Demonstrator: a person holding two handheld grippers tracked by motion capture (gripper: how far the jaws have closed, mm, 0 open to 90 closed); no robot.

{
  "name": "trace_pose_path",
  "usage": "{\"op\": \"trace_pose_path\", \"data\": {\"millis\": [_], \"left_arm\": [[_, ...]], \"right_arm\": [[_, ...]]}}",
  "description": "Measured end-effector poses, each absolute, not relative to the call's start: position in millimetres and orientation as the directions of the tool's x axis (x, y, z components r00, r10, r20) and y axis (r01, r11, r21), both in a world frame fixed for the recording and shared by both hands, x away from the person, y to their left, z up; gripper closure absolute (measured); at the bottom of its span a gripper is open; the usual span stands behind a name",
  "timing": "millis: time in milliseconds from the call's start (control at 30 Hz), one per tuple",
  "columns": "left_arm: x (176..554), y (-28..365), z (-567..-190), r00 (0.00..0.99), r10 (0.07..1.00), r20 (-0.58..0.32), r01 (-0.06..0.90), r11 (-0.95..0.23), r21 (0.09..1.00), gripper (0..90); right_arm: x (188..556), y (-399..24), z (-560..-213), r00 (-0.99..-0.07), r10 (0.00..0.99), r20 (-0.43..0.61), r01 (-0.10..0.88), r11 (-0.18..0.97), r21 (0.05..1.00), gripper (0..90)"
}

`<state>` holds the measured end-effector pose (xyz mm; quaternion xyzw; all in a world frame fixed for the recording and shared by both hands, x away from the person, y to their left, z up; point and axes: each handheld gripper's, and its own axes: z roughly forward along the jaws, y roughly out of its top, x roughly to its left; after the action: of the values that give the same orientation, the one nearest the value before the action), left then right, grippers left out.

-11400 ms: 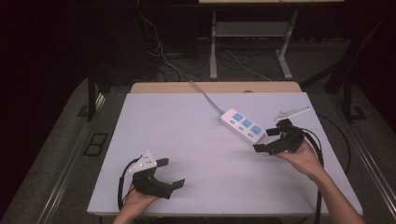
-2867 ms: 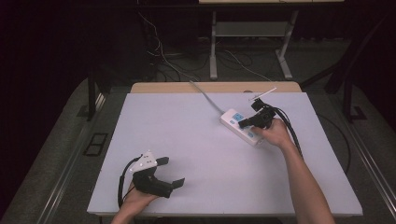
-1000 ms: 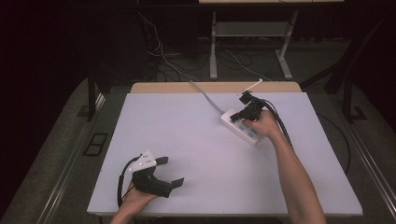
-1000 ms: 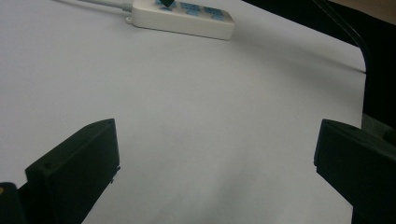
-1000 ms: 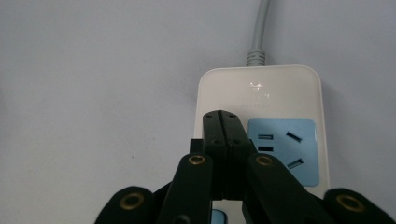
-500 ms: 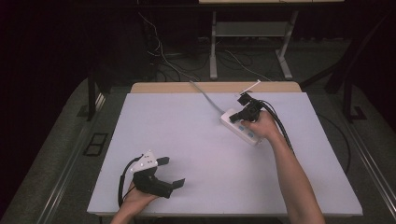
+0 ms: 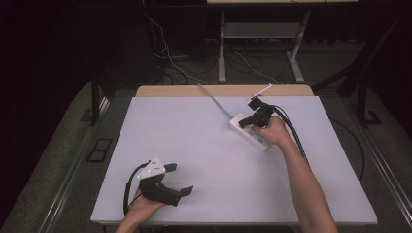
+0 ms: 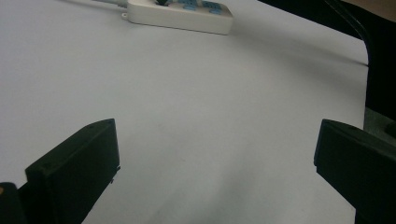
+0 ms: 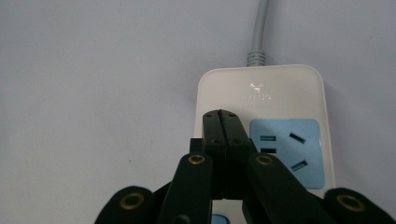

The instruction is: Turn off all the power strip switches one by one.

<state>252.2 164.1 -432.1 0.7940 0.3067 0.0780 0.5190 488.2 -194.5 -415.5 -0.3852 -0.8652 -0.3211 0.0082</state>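
Table point(image 7: 204, 160): flat, matte, pale grey-white top, rounded corners, tan wooden strip along the far edge.

Power strip point(image 7: 250, 132): white plastic, oblong, rounded corners, smooth and slightly glossy; pale blue socket panels set into the top face. Lies flat on the far right part of the table, set at a diagonal. In the right gripper view point(image 9: 285, 121), faint embossed logo near the cord end, one blue panel with slotted holes just right of the jaws.

Cord point(image 7: 214, 100): grey, round, ribbed strain relief where it enters the strip; runs off over the far edge.

Right gripper point(image 7: 247, 121): black, jaws pressed flat together with nothing between them, tips over the near-left part of the strip's top face by the cord end; contact with the surface not clear. Right hand point(image 7: 272, 131) reached far forward, forearm stretched diagonally across the table, black cables trailing back.

Left gripper point(image 7: 177, 179): black with grey three-cornered plate, jaws spread wide, blunt rectangular pads. Rests near the front left of the table, held low in the left hand point(image 7: 143, 206), well apart from the strip.
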Motion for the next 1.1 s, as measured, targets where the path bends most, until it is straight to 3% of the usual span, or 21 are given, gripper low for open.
{"op": "trace_pose_path", "data": {"millis": [433,700,1100], "left_arm": [[252,164,-432,0.800,0.567,-0.195,0.406,-0.272,0.873,0.0],[253,164,-433,0.802,0.564,-0.197,0.407,-0.274,0.871,0.0],[253,163,-433,0.801,0.564,-0.202,0.410,-0.271,0.871,0.0]], "right_arm": [[487,-193,-415,-0.719,0.652,0.242,0.653,0.514,0.556,90.0],[480,-194,-405,-0.744,0.647,0.170,0.623,0.578,0.527,90.0],[468,-208,-394,-0.740,0.642,0.198,0.619,0.538,0.572,89.7]]}}
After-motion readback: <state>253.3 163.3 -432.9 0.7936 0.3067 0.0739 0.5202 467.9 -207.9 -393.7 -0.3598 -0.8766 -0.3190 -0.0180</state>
